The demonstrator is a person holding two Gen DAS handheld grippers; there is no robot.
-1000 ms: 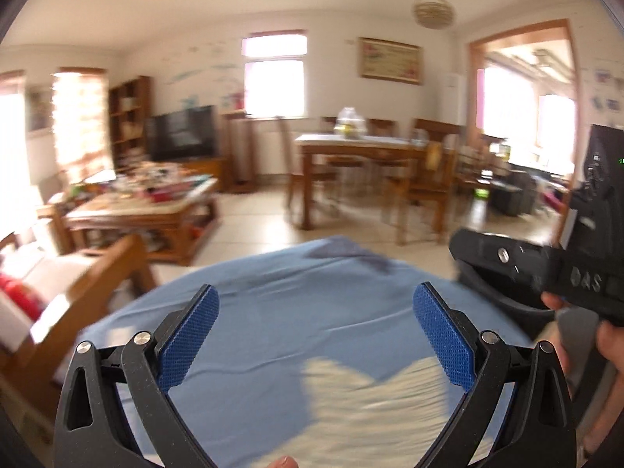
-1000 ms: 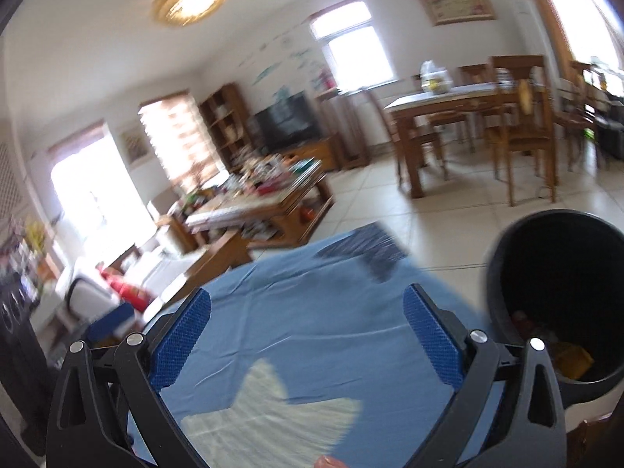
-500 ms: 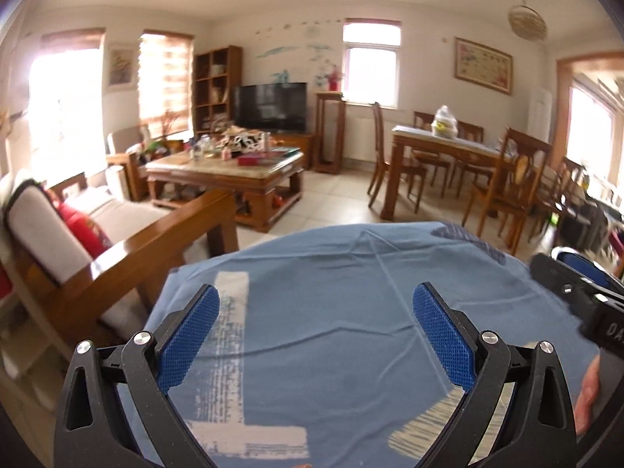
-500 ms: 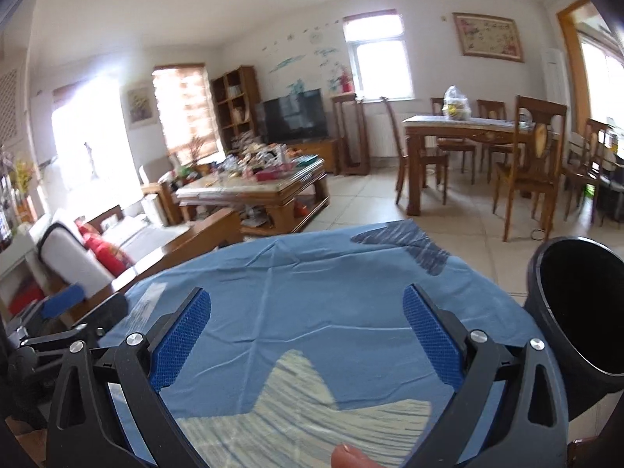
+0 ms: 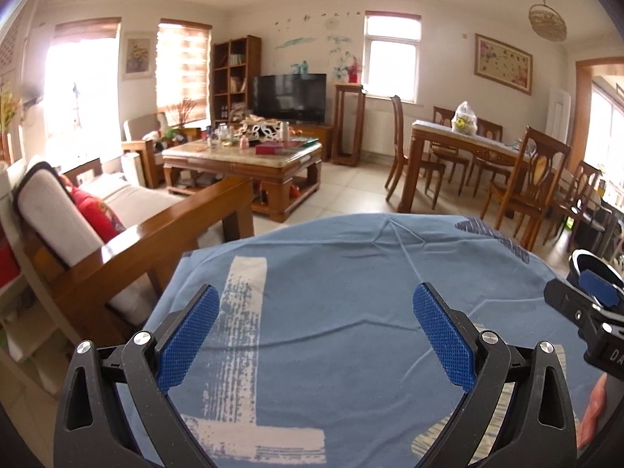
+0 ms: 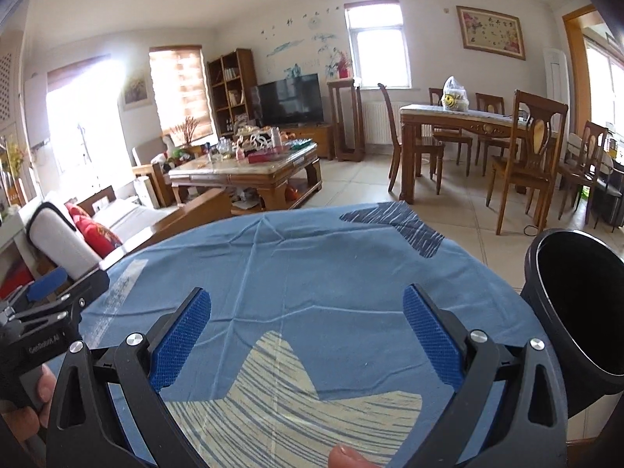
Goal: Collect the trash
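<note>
Your left tool [image 5: 312, 335] stands wide, its two blue pads far apart with nothing between them; the same goes for your right tool [image 6: 304, 335], spread wide and empty. Both hang above the tabletop [image 5: 351, 273], which is covered by a blue cloth [image 6: 312, 273] printed with pale and dark brush-stroke patches.

In the left wrist view, a white cross-shaped patch sits in the lower left of the frame under the left pad, and your right tool pokes in at the right edge, with your hand [image 5: 591, 409] showing at the lower right. In the right wrist view, a cream striped patch fills the lower middle, a fingertip shows at the bottom edge, and your left tool enters at the left edge, gripped by your other hand [image 6: 35, 401].

The black trash bin [image 6: 577, 304] stands just beside the tabletop at the right of the right wrist frame, its mouth facing the camera; the inside is too dark to make out. In the left wrist view only a sliver of its rim shows at the right edge, behind your right tool. No loose trash can be made out on the cloth.

Beyond the tabletop lie a wooden sofa [image 5: 128, 241] at left, a cluttered coffee table [image 5: 241, 156] in mid-frame, and a dining table [image 6: 468, 121] with chairs at upper right.
</note>
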